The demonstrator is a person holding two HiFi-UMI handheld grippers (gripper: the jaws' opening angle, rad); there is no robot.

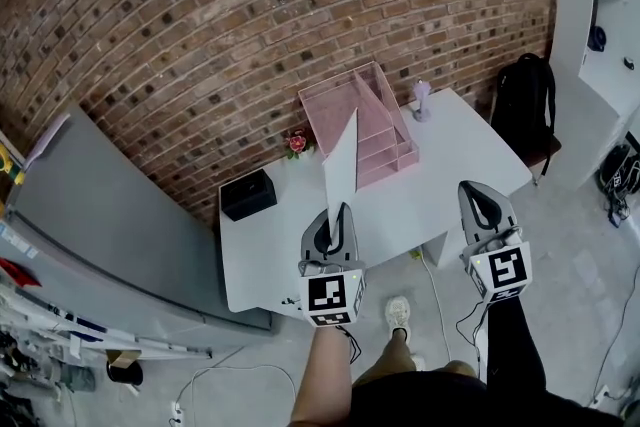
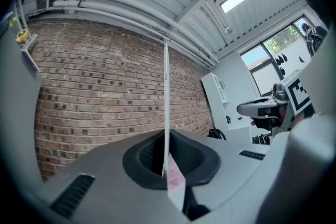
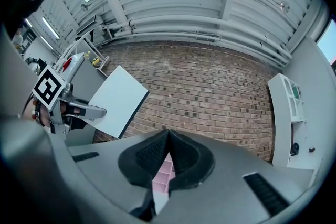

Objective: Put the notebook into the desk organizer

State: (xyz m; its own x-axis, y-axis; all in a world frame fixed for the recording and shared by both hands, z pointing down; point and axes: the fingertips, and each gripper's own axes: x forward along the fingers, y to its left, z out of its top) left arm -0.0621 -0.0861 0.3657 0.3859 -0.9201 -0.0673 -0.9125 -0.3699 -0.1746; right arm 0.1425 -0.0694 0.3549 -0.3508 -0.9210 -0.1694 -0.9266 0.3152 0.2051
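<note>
My left gripper [image 1: 340, 211] is shut on the lower edge of a thin white notebook [image 1: 342, 160] and holds it upright in the air over the desk's front part. In the left gripper view the notebook [image 2: 166, 107] is edge-on, clamped between the pads. The pink desk organizer [image 1: 365, 120] stands on the white desk [image 1: 300, 255] by the brick wall, just beyond the notebook. My right gripper [image 1: 472, 187] hovers at the desk's right front corner, shut with nothing in it; its jaws [image 3: 168, 136] meet. The right gripper view also shows the notebook [image 3: 116, 101] at its left.
A black box [image 1: 248, 194] sits at the desk's left rear, with a small red flower [image 1: 297, 144] beside the organizer and a pale purple object [image 1: 422, 100] at the right rear. A black backpack [image 1: 525, 105] rests on a chair at the right. Cables lie on the floor.
</note>
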